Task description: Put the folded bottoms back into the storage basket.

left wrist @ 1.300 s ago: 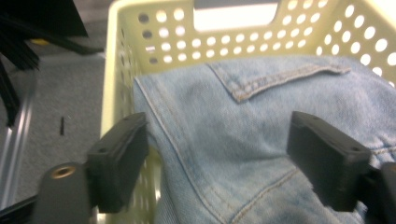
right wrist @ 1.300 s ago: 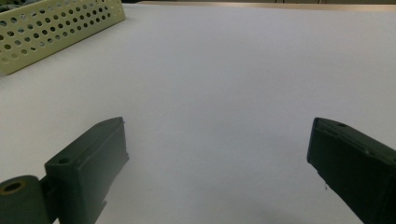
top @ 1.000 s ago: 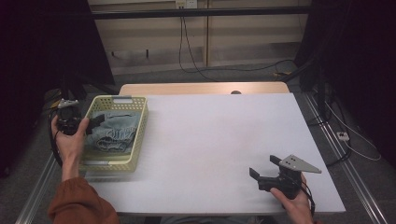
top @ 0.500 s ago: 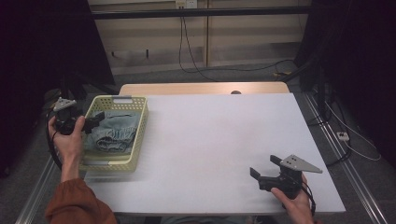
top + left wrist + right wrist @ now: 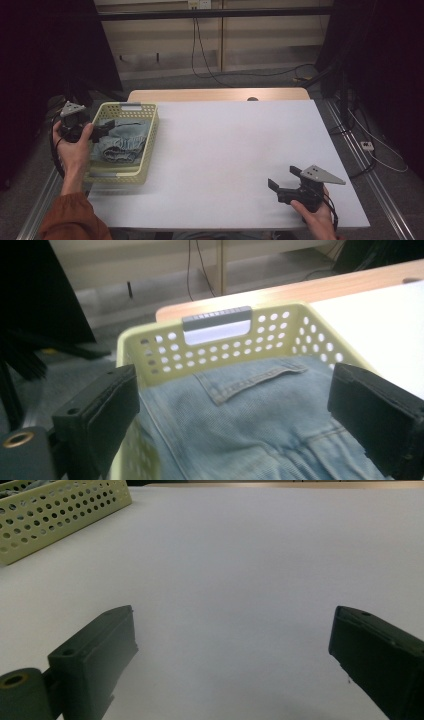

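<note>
White tabletop point(image 5: 235, 150) lies bare while our left tool point(image 5: 102, 131), jaws spread, hovers over the jeans point(image 5: 260, 425) in the basket point(image 5: 150, 131) (nothing grasped yet), right tool point(image 5: 282, 181) released too.

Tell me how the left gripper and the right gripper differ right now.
The left gripper hangs over the yellow basket, aimed at the jeans; the right gripper sits low over the bare white table. Both are open and hold nothing.

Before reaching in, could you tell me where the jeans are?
In the high view, the jeans lie in the yellow basket at the table's left edge, by the left gripper, whose jaws are open.
</note>
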`<state>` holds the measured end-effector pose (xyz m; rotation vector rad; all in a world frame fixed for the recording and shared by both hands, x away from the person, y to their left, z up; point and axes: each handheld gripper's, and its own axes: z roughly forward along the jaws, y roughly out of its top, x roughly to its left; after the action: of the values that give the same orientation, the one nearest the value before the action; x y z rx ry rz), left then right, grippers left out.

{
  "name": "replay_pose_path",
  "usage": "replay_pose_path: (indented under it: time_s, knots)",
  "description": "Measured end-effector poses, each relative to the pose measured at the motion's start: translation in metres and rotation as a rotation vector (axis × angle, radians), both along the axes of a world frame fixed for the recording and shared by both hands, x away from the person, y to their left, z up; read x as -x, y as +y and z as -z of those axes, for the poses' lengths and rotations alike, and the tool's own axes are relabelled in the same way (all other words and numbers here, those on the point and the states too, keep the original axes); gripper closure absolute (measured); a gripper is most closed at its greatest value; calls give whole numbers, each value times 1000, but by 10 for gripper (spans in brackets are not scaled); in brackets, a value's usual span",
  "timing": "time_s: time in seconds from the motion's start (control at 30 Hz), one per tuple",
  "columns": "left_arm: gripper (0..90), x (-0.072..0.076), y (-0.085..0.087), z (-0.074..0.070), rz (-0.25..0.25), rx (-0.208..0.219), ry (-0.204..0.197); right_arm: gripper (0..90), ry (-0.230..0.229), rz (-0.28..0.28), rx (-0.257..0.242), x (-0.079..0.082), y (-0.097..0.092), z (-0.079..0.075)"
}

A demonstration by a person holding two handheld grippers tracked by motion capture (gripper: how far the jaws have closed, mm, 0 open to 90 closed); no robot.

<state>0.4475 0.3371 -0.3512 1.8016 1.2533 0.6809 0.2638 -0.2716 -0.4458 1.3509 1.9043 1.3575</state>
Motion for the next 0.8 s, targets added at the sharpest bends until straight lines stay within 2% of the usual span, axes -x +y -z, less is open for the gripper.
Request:
replay_pose_path:
  time_s: [0.23,0.33,0.4,0.5,0.57,0.67,0.8]
  knots:
    - [77,11,-3,2,27,-18,-6,51,-1,1,4,0,1,-1]
    - [65,16,-5,2,73,-34,-16,51,-3,5,6,1,2,-1]
    - [65,20,-7,3,79,-30,-18,51,-4,5,8,1,2,-1]
    - [79,25,-10,2,95,-57,18,51,-3,4,11,0,3,-1]
    - [83,30,-12,1,109,-72,22,52,0,3,12,0,4,-1]
    - [77,37,-15,0,121,-63,11,51,-5,6,12,-1,4,-1]
    - [75,44,-20,-1,131,-79,10,52,-6,7,11,0,3,-1]
